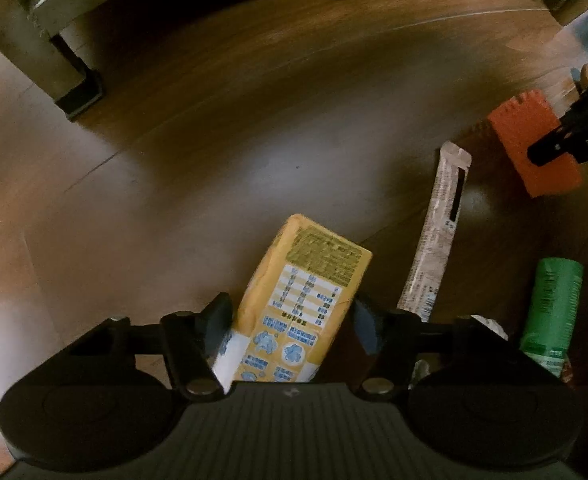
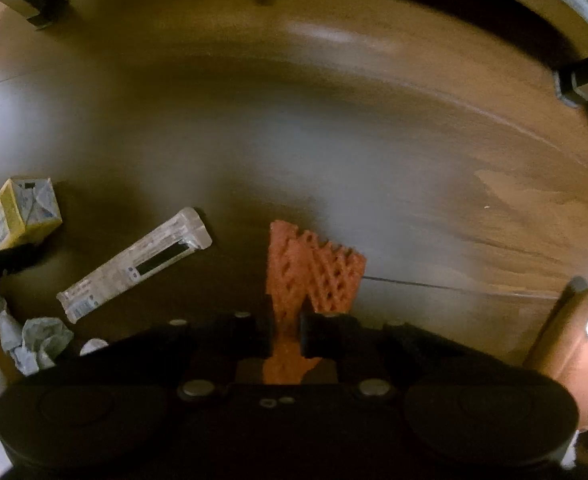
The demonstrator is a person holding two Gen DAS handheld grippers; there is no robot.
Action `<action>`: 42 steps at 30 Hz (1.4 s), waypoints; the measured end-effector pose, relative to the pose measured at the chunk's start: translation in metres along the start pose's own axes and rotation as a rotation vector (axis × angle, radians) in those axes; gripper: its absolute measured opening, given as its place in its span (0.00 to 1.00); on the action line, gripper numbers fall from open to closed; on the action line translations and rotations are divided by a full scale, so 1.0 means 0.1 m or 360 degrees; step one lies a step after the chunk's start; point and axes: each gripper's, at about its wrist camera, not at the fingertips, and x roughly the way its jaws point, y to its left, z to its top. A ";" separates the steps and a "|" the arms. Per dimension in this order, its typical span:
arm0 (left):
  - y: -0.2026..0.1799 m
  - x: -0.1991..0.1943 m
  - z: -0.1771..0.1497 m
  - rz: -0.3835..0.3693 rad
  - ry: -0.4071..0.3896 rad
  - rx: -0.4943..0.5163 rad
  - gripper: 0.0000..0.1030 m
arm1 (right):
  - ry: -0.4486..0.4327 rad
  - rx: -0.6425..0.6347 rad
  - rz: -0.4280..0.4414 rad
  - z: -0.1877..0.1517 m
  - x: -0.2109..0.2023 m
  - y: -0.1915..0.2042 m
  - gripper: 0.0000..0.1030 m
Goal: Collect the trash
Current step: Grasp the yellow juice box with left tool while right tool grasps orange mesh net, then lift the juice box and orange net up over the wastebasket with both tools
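Trash is what we are picking up, and we have some in each hand. Our left tool has its two fingers closed against the sides of a yellow carton, which pokes out toward 12 o'clock in the left wrist view. Our right tool is pinched nearly shut on a piece of orange foam net, which sticks up past the fingers.

More trash lies on the brown floor. In the left view a long white wrapper sits at about 2 o'clock from the carton, just beside it. A green packet lies at 3 o'clock, near the edge. In the right view some crumpled white paper sits at 8 o'clock, near the wrapper.

To do this step well, we think we should hold both pieces tight while we carry them. The carton looks stiff, so a firm squeeze should keep it. The net is soft and floppy, so it could slip out if we loosen our grip. Moving slowly and keeping the two tools apart should help.

We cannot see any bin or bag in these views, so we cannot tell where the trash will go. Nothing here holds anything inside it that we can see.
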 end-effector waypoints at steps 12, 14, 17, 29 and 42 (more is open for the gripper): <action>0.00 -0.76 0.17 -0.0018 -0.0087 -0.0057 0.52 | -0.0218 0.0069 0.0047 -0.27 -0.93 -0.12 0.09; -0.03 -0.97 0.19 -0.0013 -0.0130 -0.0040 0.51 | -0.0274 0.0076 0.0072 -0.29 -1.15 -0.16 0.08; -0.06 -1.34 0.26 -0.0001 -0.0200 -0.0039 0.51 | -0.0354 0.0070 0.0099 -0.35 -1.48 -0.15 0.08; -0.37 -3.00 0.30 0.0145 -0.0621 -0.0165 0.50 | -0.0787 -0.0086 0.0193 -0.74 -3.07 -0.12 0.08; -0.67 -4.53 0.13 0.0230 -0.1131 -0.0372 0.49 | -0.1270 -0.0285 0.0178 -1.14 -4.61 -0.05 0.08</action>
